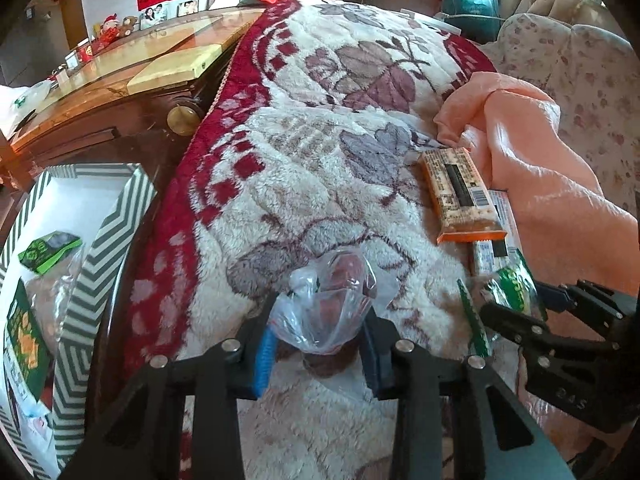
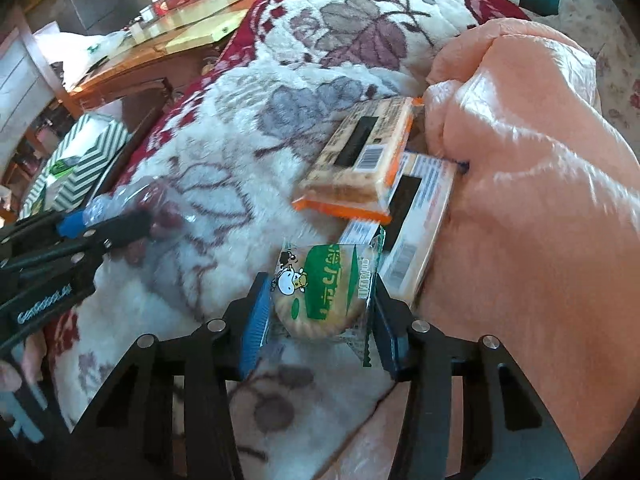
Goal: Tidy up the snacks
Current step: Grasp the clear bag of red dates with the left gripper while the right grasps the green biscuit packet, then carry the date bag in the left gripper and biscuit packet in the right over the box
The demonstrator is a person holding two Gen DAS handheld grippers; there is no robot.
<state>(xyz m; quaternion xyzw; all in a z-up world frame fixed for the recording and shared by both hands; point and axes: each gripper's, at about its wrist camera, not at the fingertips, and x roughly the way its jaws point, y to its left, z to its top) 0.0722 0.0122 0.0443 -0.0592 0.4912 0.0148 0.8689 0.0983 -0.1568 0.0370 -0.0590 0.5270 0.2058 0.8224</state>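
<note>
My left gripper (image 1: 320, 344) is shut on a clear plastic bag (image 1: 332, 300) holding a reddish-brown snack, over the fluffy floral blanket (image 1: 320, 160). In the right wrist view that gripper (image 2: 148, 222) and the bag (image 2: 116, 200) appear at the left. My right gripper (image 2: 320, 320) grips a round biscuit in a green and white packet (image 2: 324, 284), its blue pads pressing both sides of the wrapper. The left wrist view shows it (image 1: 516, 308) at the right, with the green packet (image 1: 512, 284). An orange cracker packet (image 2: 360, 160) lies on a white-blue packet (image 2: 420, 216) just beyond.
A green-and-white striped box (image 1: 100, 240) with several snack packs inside stands at the left beside the bed. A peach cloth (image 1: 540, 168) is bunched at the right against the packets. A wooden table (image 1: 120, 76) with small items lies beyond the box.
</note>
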